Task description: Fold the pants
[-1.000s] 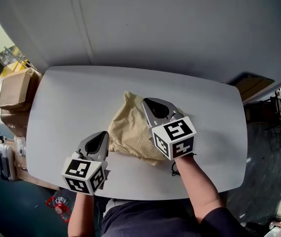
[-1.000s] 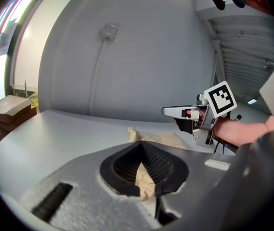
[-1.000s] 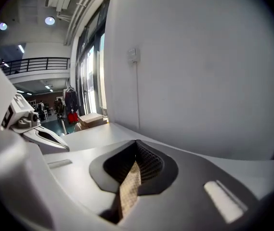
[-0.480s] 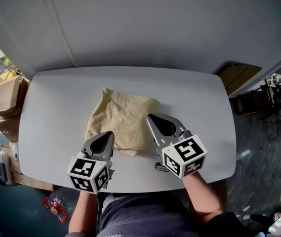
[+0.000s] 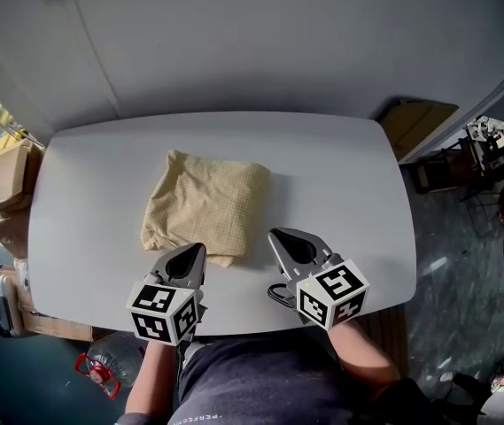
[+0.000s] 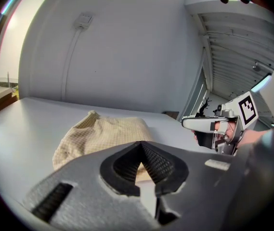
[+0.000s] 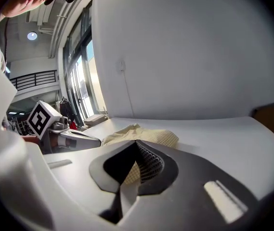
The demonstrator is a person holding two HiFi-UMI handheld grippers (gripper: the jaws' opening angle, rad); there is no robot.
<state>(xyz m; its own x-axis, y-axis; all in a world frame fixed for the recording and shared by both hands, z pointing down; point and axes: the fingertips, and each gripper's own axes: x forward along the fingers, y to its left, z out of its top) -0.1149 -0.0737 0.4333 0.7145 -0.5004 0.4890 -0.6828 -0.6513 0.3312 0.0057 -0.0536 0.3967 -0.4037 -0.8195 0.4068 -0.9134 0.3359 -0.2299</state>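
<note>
Left of centre on the pale grey bench [image 5: 340, 175], the pants [image 5: 203, 206] lie as a compact, roughly square bundle of pale yellow checked cloth, with a slightly ragged lower edge and a small peak at the upper left corner. Both grippers sit in the lower part of the head view, near the bench's front edge, each held in a person's hand. The left gripper [image 5: 197, 250] has its jaws pressed together with nothing between them. Its tip lies just at the lower edge of the cloth in the head view, and whether it touches cannot be told. In its own view the bundle shows beyond the closed jaws. The right gripper [image 5: 275, 234] is likewise closed and empty, just to the lower right of the pants and apart from them. Its own view shows the cloth ahead and to the left. The two grippers point toward the upper part of the frame, tilted downward. Cardboard boxes [image 5: 8, 175] stand off the bench's left end, and another box [image 5: 420, 118] stands at the upper right.
</note>
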